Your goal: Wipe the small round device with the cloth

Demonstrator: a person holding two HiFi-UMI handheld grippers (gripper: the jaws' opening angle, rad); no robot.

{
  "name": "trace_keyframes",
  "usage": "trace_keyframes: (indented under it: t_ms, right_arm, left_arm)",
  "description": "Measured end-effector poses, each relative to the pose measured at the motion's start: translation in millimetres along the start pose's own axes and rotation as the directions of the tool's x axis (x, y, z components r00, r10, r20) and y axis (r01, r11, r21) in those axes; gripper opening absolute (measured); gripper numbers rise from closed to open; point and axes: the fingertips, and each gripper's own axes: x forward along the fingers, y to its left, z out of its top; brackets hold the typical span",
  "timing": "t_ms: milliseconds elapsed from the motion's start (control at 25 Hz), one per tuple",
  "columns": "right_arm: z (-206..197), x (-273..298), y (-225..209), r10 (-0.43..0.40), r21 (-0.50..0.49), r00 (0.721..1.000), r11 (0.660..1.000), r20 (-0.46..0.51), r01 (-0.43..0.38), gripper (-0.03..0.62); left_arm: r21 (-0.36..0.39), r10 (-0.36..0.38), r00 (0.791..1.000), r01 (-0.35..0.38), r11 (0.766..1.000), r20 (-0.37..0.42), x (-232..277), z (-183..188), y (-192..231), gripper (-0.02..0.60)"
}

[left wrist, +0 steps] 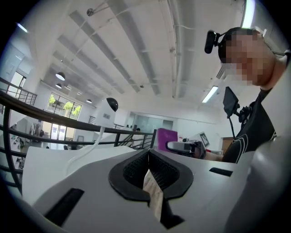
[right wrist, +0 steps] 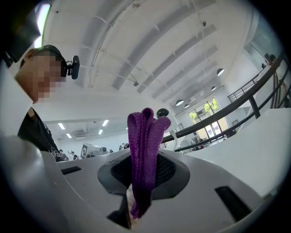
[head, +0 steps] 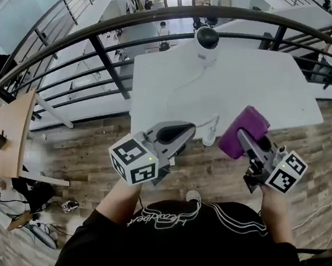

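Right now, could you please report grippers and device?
Left gripper shut, empty. Right gripper shut on purple cloth. Round device at table's far edge, unreached. White cable trails toward us.

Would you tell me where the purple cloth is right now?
The purple cloth is clamped in the right gripper, lower right in the head view, at the white table's near edge.

One white table; one small round device at its far edge; one white cable across its top; two grippers off its near edge, left gripper and right gripper; one purple cloth over that near edge.
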Motion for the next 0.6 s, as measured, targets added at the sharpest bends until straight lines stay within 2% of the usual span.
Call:
trace_keyframes:
  t_ms: [280,440,600]
  right_arm:
    - [13,32,-66,0.033,0.036,0.999,0.999,-0.022,-0.032,0.061]
    - [9,43,-81,0.03,0.057,0.999,0.998,-0.024,-0.028,0.061]
    - [8,58,-94,0.006,0.06,1.0,0.998,-0.015,-0.005,0.061]
  left_arm:
    - [0.012,0.09,0.995,-0.09,0.996,-0.046,40,-2,64,0.016]
    - [0.042,0.096,0.99,-0.092,0.995,-0.102,45,-7,89,0.082]
    - [0.105,0.102,0.982,-0.085,0.991,-0.161,52,-8,123,0.146]
